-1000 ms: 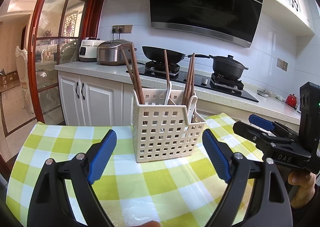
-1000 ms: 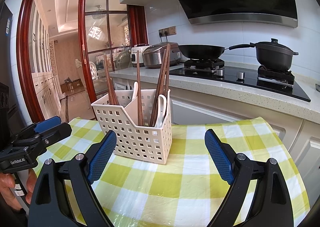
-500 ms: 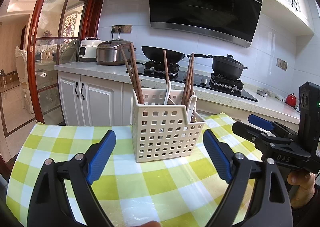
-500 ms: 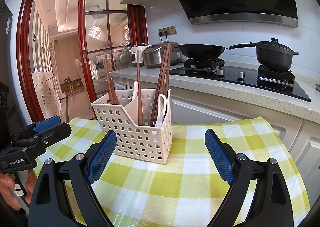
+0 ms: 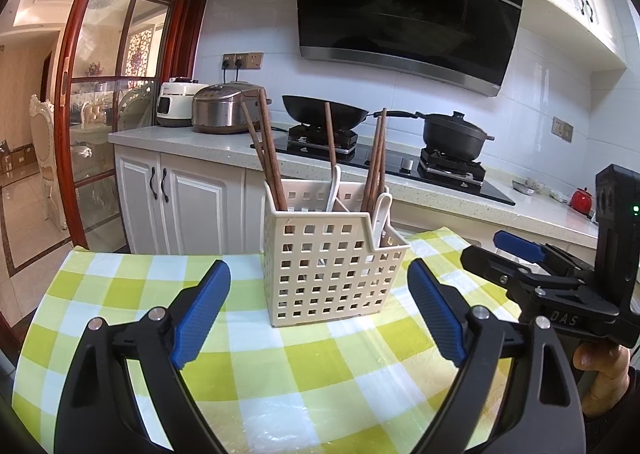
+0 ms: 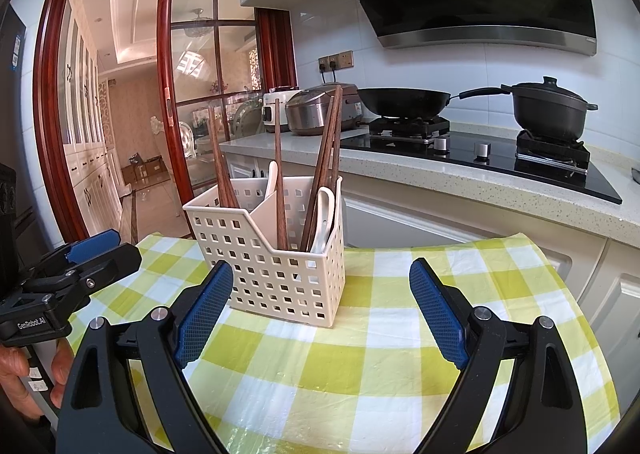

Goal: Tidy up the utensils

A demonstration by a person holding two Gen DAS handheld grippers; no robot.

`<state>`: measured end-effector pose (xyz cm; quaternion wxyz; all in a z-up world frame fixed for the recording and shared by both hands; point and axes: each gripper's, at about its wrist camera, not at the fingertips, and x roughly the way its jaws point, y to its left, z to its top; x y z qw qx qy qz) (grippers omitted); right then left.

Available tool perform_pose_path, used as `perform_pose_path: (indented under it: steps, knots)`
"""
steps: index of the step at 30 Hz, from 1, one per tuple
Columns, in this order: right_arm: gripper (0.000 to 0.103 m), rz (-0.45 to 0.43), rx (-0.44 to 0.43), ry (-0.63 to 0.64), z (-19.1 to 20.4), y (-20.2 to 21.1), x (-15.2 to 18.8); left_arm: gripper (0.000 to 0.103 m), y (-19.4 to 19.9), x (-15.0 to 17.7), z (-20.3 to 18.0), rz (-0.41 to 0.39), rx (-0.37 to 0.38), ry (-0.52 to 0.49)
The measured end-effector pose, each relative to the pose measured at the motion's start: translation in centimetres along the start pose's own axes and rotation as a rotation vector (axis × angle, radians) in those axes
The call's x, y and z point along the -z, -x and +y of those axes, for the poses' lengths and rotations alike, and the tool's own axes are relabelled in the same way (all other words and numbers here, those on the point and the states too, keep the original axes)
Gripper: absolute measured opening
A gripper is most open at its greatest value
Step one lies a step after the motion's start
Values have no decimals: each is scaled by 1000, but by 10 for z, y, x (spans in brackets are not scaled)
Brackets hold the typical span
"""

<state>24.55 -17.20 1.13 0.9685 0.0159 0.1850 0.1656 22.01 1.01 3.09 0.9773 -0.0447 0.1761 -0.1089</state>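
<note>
hovering left tool (image 5: pixel 318 308) and right tool (image 6: pixel 320 308), both spread wide, released, empty, short of utensil basket (image 5: pixel 328 270)

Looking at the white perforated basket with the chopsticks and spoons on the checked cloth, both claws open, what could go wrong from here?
1. The tall brown wooden chopsticks lean and cross; pulling one could drag its neighbours out.
2. The white perforated plastic basket looks light; a sideways tug may tip it or slide it on the yellow-green checked tablecloth.
3. The left claw and right claw both face the basket and could collide there.
</note>
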Motion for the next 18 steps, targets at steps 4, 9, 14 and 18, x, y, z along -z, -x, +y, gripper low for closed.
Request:
perform_pose_path:
  steps: [4, 9, 14, 18]
  knots:
    - [85, 1, -1, 3, 1, 0, 2, 87, -1, 0, 0, 4, -9, -3]
    - [85, 2, -1, 3, 2, -1, 4, 94, 1, -1, 4, 3, -15, 11]
    - [85, 3, -2, 2, 2, -1, 4, 98, 0, -1, 3, 4, -14, 9]
    - [85, 3, -2, 2, 3, -2, 4, 98, -1, -1, 3, 7, -13, 10]
